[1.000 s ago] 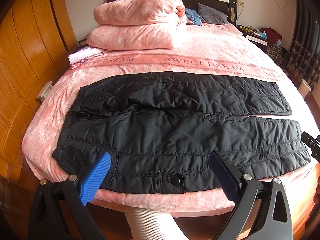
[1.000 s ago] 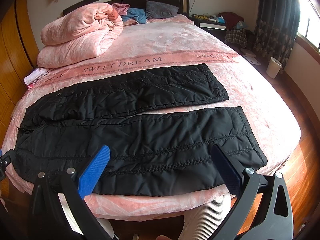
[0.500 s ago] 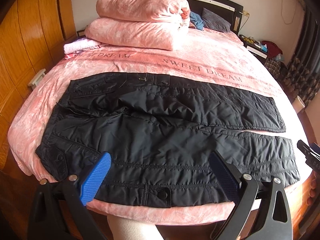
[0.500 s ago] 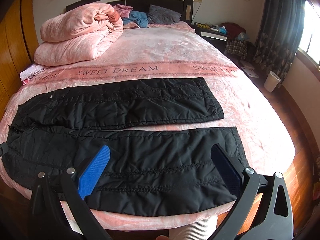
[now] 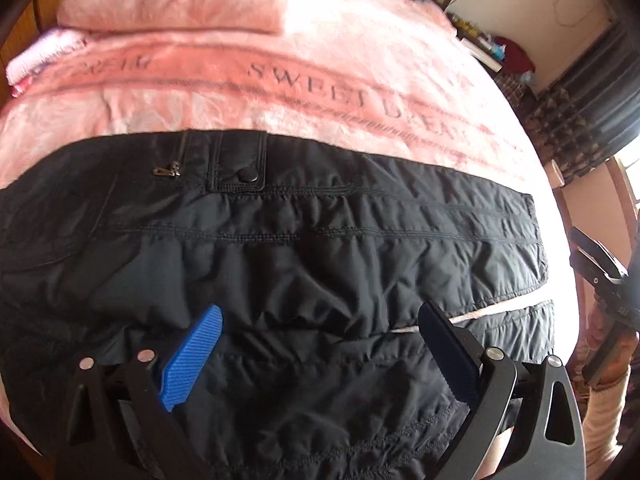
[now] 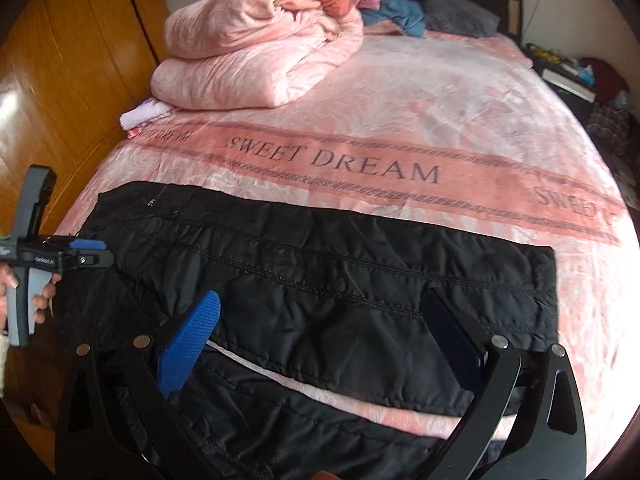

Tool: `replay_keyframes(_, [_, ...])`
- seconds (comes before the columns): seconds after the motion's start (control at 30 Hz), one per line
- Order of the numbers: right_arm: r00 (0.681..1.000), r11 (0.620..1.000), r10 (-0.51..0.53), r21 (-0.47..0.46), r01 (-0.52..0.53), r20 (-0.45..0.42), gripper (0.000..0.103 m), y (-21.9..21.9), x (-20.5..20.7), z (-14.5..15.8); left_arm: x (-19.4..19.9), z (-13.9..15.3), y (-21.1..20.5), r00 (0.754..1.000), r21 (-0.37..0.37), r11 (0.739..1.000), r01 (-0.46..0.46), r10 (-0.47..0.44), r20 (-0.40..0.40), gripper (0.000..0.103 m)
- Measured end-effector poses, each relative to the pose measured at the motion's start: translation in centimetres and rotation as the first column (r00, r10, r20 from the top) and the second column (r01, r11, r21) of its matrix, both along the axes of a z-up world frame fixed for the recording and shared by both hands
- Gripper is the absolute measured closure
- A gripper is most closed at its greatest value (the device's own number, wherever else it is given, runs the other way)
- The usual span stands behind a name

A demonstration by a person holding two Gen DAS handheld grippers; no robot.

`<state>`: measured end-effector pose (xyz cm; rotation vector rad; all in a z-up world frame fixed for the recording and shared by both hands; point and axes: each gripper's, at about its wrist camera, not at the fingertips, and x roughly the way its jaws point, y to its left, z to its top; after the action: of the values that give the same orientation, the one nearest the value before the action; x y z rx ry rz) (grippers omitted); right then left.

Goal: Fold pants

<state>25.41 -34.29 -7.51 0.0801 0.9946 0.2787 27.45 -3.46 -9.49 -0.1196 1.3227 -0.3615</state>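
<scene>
Black padded pants point(image 5: 304, 264) lie spread flat across the pink bed point(image 6: 400, 112), both legs side by side with a strip of blanket showing between them. Since half a second ago both grippers have come forward and lower: the left gripper point(image 5: 320, 344) now hangs over the seat, the right gripper point(image 6: 324, 332) over the far leg. Both pairs of jaws are spread wide, holding nothing.

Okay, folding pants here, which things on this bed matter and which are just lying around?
Part of the job:
black pants
left claw, open
right claw, open

Just lying about:
folded pink comforter
grey pillow
blue garment
small white cloth
</scene>
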Motion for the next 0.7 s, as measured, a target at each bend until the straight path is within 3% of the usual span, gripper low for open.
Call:
replay_keyframes(0.07, [0.996,0.999,0.051,0.003,-0.051,-0.07,0.002,-0.6,3.7,-2.1,4.0,-1.8,0.0,0.998,-0.001,1.0,-0.001,0.001,-0.061,0.004])
replay_keyframes(0.13, [0.991,0.997,0.062,-0.039,-0.067,-0.12,0.002,-1.0,6.9,-4.4,7.0,-2.7,0.1,1.0,0.061,0.998,-0.011,0.011,-0.009,0.004])
replay_keyframes(0.2, [0.981,0.995,0.077,-0.043,-0.086,-0.18,0.002,-1.4,9.6,-6.5,9.4,-4.1,-0.3,0.999,0.131,0.99,0.047,-0.046,-0.014,0.004])
replay_keyframes(0.27, [0.972,0.991,0.111,-0.045,-0.123,-0.205,0.002,-1.1,11.6,-7.6,11.0,-5.3,-0.5,0.995,0.154,0.983,0.099,-0.099,-0.011,0.004])
replay_keyframes(0.43, [0.924,0.962,0.266,0.012,-0.273,-0.274,0.002,-0.3,14.6,-9.3,13.0,-6.7,-0.8,0.971,0.116,0.964,0.24,-0.238,-0.029,0.004])
replay_keyframes(0.6, [0.889,0.939,0.322,-0.012,-0.344,-0.326,0.002,-0.1,16.1,-11.4,14.6,-6.5,-1.1,0.94,0.126,0.933,0.338,-0.34,-0.001,0.004])
replay_keyframes(0.7, [0.882,0.935,0.331,-0.013,-0.356,-0.337,0.002,0.0,16.5,-12.4,15.8,-6.4,-1.1,0.935,0.062,0.933,0.355,-0.356,-0.002,0.004])
